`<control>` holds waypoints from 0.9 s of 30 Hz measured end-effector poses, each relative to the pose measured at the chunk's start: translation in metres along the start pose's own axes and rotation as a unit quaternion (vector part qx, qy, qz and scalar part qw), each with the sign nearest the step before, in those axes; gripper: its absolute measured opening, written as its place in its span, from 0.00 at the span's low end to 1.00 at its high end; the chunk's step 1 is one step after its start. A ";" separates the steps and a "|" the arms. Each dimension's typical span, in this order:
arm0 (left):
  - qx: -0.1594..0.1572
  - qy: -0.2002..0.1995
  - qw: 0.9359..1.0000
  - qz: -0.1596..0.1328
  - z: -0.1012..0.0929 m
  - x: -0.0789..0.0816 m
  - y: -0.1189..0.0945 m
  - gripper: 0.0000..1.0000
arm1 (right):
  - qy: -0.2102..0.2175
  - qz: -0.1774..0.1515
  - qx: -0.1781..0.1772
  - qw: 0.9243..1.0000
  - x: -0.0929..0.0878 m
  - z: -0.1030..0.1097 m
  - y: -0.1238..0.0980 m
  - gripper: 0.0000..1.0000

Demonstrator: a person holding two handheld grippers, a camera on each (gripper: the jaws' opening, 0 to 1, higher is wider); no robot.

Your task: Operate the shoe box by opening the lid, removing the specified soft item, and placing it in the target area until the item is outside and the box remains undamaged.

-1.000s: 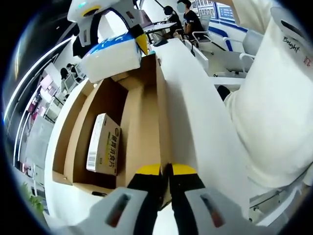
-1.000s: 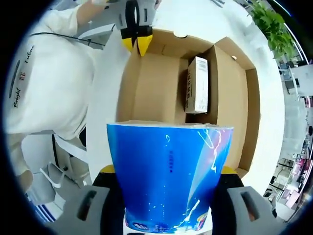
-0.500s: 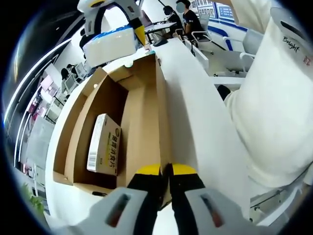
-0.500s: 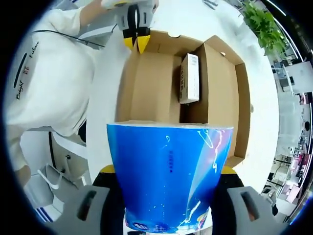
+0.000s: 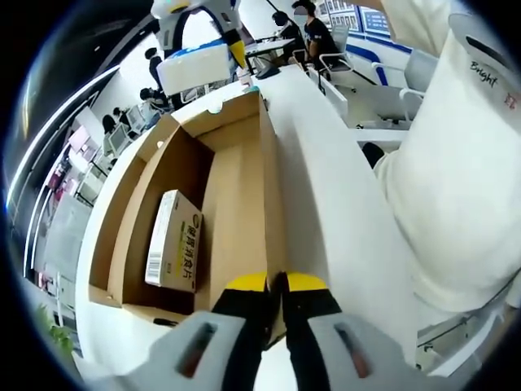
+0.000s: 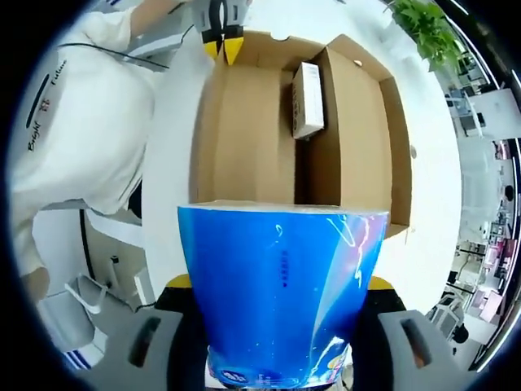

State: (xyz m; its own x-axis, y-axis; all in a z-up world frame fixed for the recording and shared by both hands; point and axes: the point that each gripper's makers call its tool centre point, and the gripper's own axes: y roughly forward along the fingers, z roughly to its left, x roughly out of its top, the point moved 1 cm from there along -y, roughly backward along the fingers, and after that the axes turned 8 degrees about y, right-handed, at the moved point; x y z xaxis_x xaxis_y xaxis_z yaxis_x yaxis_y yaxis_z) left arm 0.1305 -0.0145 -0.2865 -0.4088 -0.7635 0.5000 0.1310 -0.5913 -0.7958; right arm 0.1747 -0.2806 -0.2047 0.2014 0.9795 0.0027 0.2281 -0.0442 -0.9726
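Above box (image 6: 269,122), right gripper (image 6: 281,285) clamps tissue pack (image 6: 281,293).

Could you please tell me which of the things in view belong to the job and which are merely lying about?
Part of the job:
- shoe box, lid open
- blue tissue pack, held by the right gripper
- left gripper, clamped on the box edge

Lying about:
- small carton inside the box
- potted plant
- white table

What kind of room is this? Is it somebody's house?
Probably not a house. It looks like a big open office or work hall: there are long white tables, people sitting on office chairs at a far desk, and a leafy potted plant by the walkway.
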 end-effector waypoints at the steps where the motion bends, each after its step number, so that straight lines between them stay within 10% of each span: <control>1: 0.000 0.000 1.000 0.000 0.000 0.000 0.000 0.05 | 0.000 0.001 0.000 1.000 -0.003 -0.001 0.001 0.69; 27: 0.001 -0.001 1.000 -0.003 0.007 -0.006 0.001 0.05 | 0.025 0.010 0.001 1.000 -0.039 -0.009 0.025 0.70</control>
State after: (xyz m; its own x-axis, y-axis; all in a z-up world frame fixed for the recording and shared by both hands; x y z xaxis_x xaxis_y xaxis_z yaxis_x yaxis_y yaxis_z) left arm 0.1392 -0.0123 -0.2876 -0.4085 -0.7601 0.5054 0.1302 -0.5966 -0.7919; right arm 0.1815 -0.3215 -0.2273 0.2525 0.9676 -0.0057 0.2224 -0.0638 -0.9729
